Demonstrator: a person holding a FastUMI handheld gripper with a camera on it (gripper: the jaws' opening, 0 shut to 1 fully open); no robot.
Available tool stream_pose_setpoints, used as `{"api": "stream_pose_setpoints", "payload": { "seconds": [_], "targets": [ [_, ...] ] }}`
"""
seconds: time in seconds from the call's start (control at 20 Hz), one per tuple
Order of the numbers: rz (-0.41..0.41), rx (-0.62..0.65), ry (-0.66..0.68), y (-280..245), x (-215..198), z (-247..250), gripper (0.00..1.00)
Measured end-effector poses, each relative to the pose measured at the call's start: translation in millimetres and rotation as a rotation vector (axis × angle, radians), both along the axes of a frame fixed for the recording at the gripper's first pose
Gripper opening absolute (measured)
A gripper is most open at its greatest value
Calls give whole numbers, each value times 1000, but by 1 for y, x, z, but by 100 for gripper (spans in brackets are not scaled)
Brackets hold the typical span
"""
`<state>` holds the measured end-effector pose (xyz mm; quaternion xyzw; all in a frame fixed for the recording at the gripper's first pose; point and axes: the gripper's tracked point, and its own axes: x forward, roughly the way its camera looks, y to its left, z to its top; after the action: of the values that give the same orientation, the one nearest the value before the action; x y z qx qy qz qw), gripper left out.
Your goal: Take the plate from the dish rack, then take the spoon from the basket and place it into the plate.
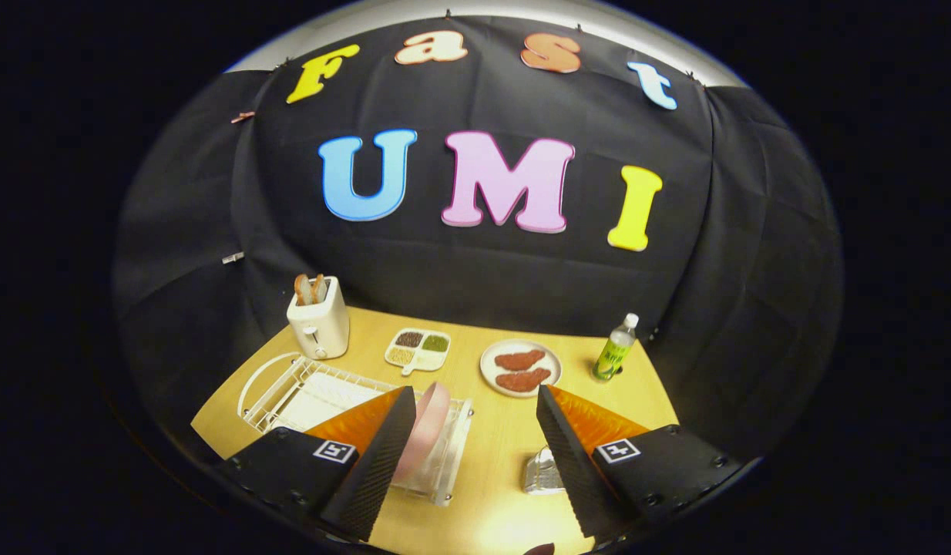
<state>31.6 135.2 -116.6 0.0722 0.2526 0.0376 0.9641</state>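
The table (506, 462) is a smooth pale-wood top running from under me to the cloth wall. On it, ahead and to my left, sits the rack (290, 389), a white wire frame with a curved end loop and a clear tray under its near end. In its near slots the plate (425, 432) stands on edge, pink, smooth and round, tilted a little; it lies just inside my left finger, whose tip hides its lower left part, so it sits left of the middle of my gap. Its flat face looks broadside across the rack, its rim edge-on to me, which I judge means my fingers must shift left and straddle the rim. My gripper (472, 432) is spread wide and holds nothing; the inner faces of the fingers are ribbed. Just inside my right finger is the basket (542, 472), small, silvery and mesh-like; I cannot make out the spoon in it. Beyond my fingers are a white toaster (319, 324) with bread in its slots, a round white dish (520, 368) with two brown patties, a divided tray (418, 348) of grains, and a green-labelled bottle (616, 351).
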Motion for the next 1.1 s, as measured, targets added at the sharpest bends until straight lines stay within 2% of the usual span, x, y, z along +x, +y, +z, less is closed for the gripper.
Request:
{"api": "stream_pose_setpoints", "payload": {
  "seconds": [0.3,0.4,0.6,0.8,1.0,1.1],
  "targets": [
    [-24,23,240,44,17,-71,94],
    [-42,-6,298,48,25,-95,88],
    [-74,-49,379,62,38,-128,71],
    [-157,-120,434,57,39,-147,36],
    [-194,-150,469,57,43,-140,26],
    [-191,-194,457,56,50,-128,25]
  ]
}}
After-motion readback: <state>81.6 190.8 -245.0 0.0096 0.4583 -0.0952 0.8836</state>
